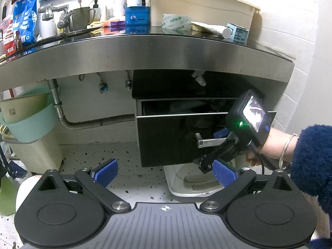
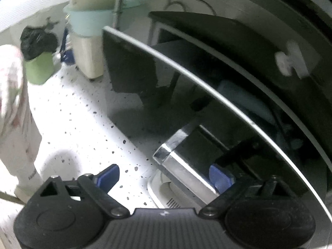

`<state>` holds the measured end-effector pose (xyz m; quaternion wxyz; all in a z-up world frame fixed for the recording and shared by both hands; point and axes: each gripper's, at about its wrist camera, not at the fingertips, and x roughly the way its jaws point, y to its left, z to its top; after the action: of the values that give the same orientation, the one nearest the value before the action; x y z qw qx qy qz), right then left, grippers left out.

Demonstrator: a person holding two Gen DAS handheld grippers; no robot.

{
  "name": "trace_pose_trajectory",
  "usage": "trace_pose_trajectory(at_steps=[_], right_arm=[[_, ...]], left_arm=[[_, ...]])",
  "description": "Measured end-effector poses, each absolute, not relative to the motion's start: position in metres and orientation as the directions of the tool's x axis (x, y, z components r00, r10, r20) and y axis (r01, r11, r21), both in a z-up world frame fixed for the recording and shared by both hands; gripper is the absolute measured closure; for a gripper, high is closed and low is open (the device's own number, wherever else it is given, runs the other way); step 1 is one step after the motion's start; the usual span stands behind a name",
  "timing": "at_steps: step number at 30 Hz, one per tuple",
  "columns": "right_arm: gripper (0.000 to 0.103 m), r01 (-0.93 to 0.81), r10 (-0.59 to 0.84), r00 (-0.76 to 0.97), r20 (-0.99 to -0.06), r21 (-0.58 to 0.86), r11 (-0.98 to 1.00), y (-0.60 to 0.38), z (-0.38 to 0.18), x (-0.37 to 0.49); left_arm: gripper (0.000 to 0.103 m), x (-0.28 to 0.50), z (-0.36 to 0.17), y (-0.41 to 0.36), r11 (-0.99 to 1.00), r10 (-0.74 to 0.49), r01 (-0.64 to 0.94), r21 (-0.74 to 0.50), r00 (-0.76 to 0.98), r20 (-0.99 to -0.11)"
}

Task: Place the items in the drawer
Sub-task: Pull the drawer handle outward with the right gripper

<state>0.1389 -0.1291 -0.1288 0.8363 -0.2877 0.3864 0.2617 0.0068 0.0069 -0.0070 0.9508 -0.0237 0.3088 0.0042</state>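
A black drawer [image 1: 166,137] under the steel counter stands pulled partly out, with dark items dimly visible inside. Its metal handle [image 1: 209,142] is at the front. My right gripper [image 1: 220,133] is at the handle, one blue finger behind it. In the right wrist view the drawer front [image 2: 145,78] fills the middle, and the handle [image 2: 182,166] lies between the wide-open fingers of the right gripper [image 2: 166,178]. My left gripper [image 1: 164,172] is open and empty, low in front of the drawer.
The counter [image 1: 145,51] carries a tape roll [image 1: 176,21], a blue tub [image 1: 137,15], a beige bin [image 1: 199,8], bottles and a faucet. A teal basin [image 1: 31,122] and drain pipe [image 1: 58,108] are at left. A white appliance [image 1: 191,182] sits on the floor below the drawer.
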Motion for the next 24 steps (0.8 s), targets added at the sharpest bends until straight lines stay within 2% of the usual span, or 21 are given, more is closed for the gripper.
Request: trace_pose_trajectory(at_steps=[7,12,17,24], right_arm=[[0.01,-0.401,0.248,0.728,-0.639,-0.104,0.91,-0.166,-0.098,0.109],[0.01,-0.197,0.137,0.82,-0.556,-0.048,0.979,-0.182,-0.099,0.09],[0.01,-0.085,0.042,0.827,-0.561,-0.052,0.995,-0.183,-0.107,0.099],[0.01,-0.069,0.003,0.804,-0.595,-0.089,0.994,-0.174,-0.114,0.113]], left_arm=[[0.004,0.006,-0.007,0.009,0.998,-0.02,-0.022,-0.066,0.812,-0.583],[0.004,0.004,-0.005,0.008,0.998,-0.035,-0.006,-0.069,0.816,-0.576],[0.004,0.004,-0.003,0.01,0.997,-0.031,-0.013,-0.072,0.82,-0.572],[0.004,0.006,-0.004,0.014,0.996,-0.032,-0.022,-0.087,0.818,-0.574]])
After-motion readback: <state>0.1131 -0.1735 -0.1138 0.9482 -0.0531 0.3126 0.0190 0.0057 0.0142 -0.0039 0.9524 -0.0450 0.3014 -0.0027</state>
